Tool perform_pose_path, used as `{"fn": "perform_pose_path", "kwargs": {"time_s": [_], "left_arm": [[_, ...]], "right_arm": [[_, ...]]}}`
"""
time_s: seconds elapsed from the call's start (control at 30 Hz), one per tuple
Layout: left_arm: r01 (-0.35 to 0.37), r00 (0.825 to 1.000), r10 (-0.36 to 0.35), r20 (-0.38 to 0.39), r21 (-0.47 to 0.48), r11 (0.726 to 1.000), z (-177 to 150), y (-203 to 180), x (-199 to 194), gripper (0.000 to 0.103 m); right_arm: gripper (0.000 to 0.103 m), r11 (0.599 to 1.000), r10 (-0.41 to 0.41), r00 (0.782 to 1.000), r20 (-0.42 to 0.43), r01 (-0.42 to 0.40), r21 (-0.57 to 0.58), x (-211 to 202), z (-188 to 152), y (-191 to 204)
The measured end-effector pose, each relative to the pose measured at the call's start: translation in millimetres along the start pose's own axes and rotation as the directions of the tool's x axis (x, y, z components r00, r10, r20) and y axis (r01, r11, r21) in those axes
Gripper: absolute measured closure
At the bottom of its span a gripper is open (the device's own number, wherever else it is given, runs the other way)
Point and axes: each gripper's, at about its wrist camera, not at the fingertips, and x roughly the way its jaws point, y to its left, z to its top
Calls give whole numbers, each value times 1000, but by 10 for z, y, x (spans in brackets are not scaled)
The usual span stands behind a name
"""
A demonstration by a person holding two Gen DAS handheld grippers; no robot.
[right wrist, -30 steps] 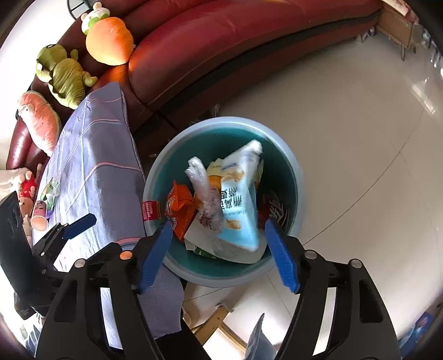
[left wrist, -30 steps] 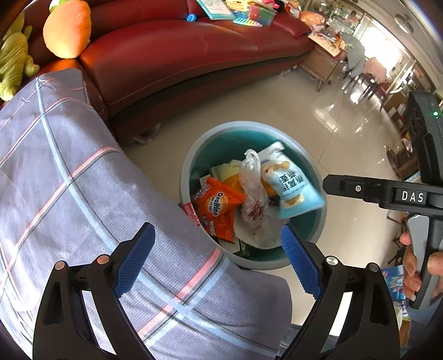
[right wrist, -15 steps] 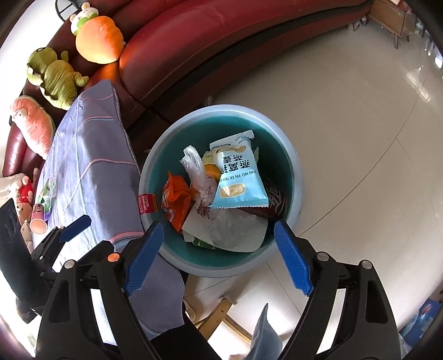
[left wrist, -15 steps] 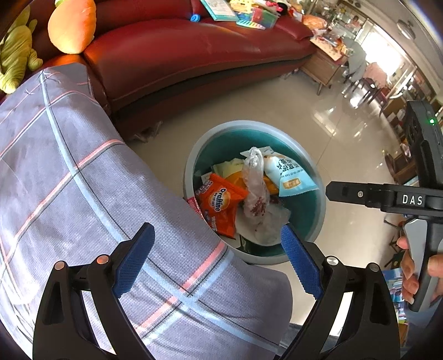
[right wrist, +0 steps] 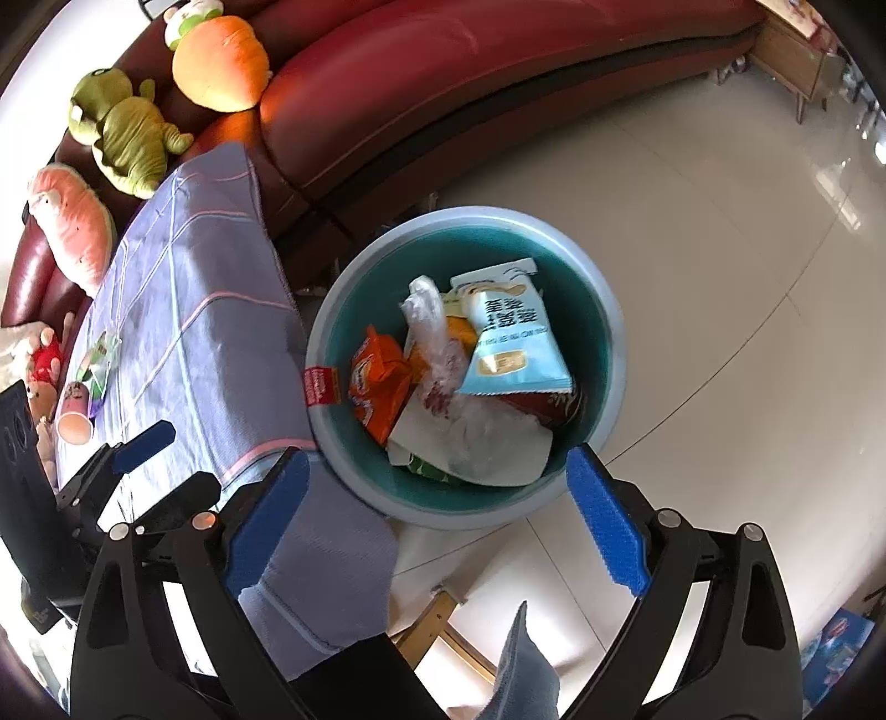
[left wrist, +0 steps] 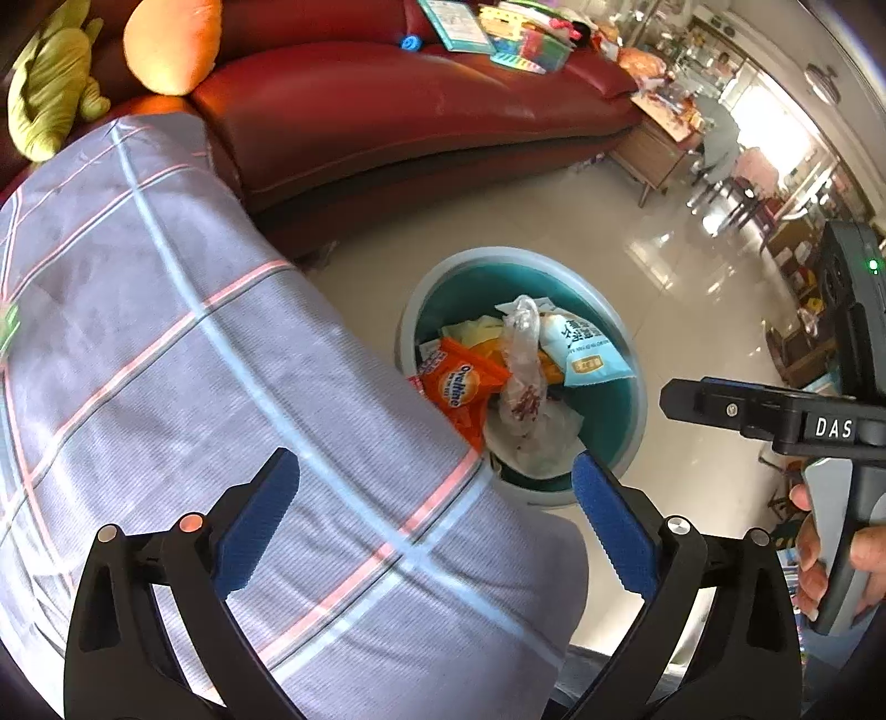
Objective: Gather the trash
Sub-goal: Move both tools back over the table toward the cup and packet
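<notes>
Curving along the far side of the room, a dark red leather sofa (right wrist: 498, 83) carries an orange plush carrot (right wrist: 219, 61), a green plush frog (right wrist: 127, 138) and a pink plush toy (right wrist: 69, 227) at one end, with books and bright clutter (left wrist: 498, 33) further along its seat. Pale glossy floor tiles (right wrist: 720, 221) run out from its foot. Nearer, a table under a grey-blue checked cloth (left wrist: 194, 360) with pink and light stripes reaches almost to the sofa arm; a small paper cup (right wrist: 75, 421) and a green wrapper (right wrist: 99, 360) lie on its far part.

Just off the table's corner stands a round teal bin (right wrist: 603, 343) with a pale rim, on the floor. Inside it sits the collected trash: a light blue snack bag (right wrist: 509, 343) lying on top toward the far wall, an orange Ovaltine packet (right wrist: 382, 382) on the table side, a crumpled clear plastic bag (right wrist: 437, 343) between them, and white paper (right wrist: 487, 443) beneath. A small red tag (right wrist: 320, 385) hangs over the rim next to the cloth.

The right gripper (right wrist: 437, 515) hangs above the bin's near edge, its blue pads spreading wider apart with nothing between them. The left gripper (left wrist: 437, 520) hangs over the table corner, its jaws also widening and empty. From the left view, fingers of a hand (left wrist: 814, 559) curl around the right tool's handle.
</notes>
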Motion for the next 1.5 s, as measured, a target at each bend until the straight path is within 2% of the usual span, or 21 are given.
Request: {"fn": "perform_pose_path", "kwargs": {"time_s": [0.2,0.4,0.7,0.87,1.03,1.2,1.37,1.5], "left_arm": [[-9,999,10,32,-32,999,-122,186,-229,4],[-25,997,30,73,-76,997,-271,492,-487,4],[-52,988,78,135,-185,981,-516,1153,-917,4],[-83,983,120,142,-239,967,-643,1568,-1129,4],[-168,965,216,146,-288,943,-710,2046,-1396,4],[-185,952,259,163,-368,911,-778,2529,-1680,4],[-221,933,315,175,-412,884,-695,2884,-1877,4],[-240,922,351,165,-469,850,-600,3231,-1935,4]], "right_arm": [[13,1000,-8,1000,1,8,-17,-22,-74,209],[13,998,-9,1000,-7,9,-66,3,-135,577],[13,981,-8,999,-41,0,-194,117,-223,1436],[13,967,6,998,-69,-24,-255,208,-233,1914],[13,945,29,994,-109,-63,-321,370,-150,2502],[13,918,55,988,-144,-107,-383,524,-43,3083],[13,891,53,982,-183,-129,-436,698,129,3572],[13,876,55,977,-206,-146,-460,898,312,3907]]}}
